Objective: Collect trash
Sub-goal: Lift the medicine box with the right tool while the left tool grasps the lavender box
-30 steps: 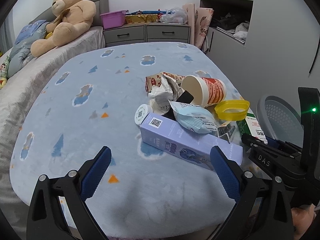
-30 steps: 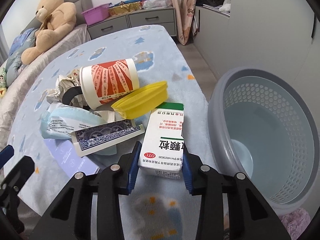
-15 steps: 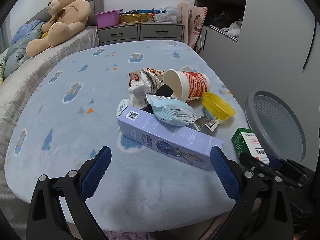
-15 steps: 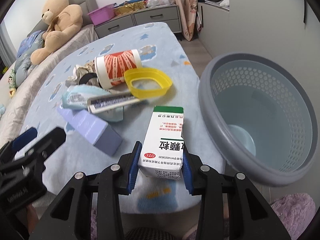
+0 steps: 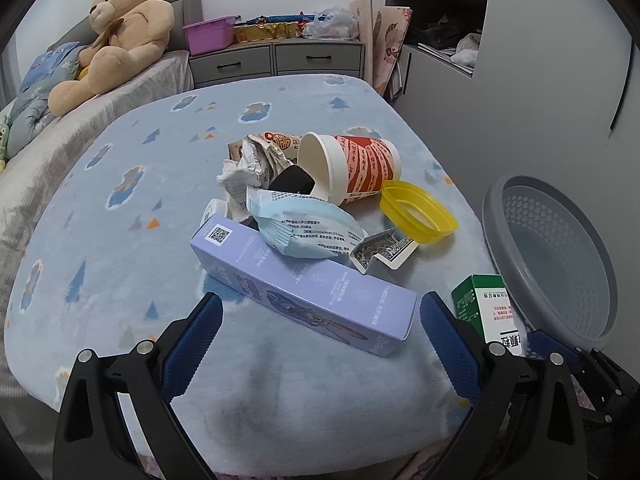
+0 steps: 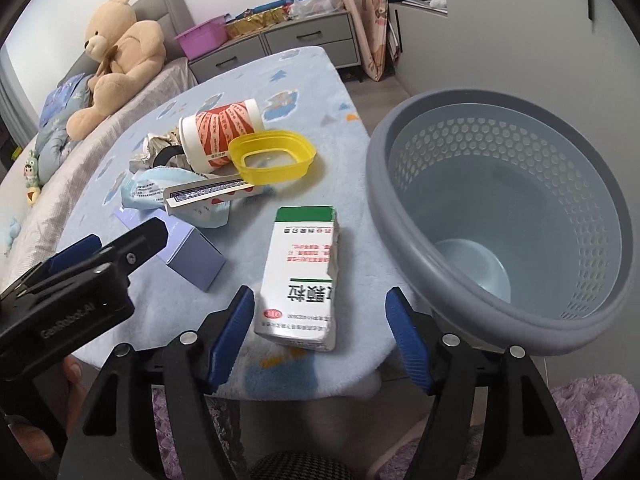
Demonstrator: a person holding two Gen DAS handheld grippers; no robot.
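On the fleecy blue blanket, a glossy green-and-white carton lies loose between the opening right gripper pads, beside the perforated grey plastic basket. The left gripper gapes wide, empty, before a long lilac cardboard box.

Tan teddy bear slumped against grey headboard, far left. Purple tub, gold packets and clear plastic bag atop grey drawer unit, far centre. Patterned blue blanket covers bed.
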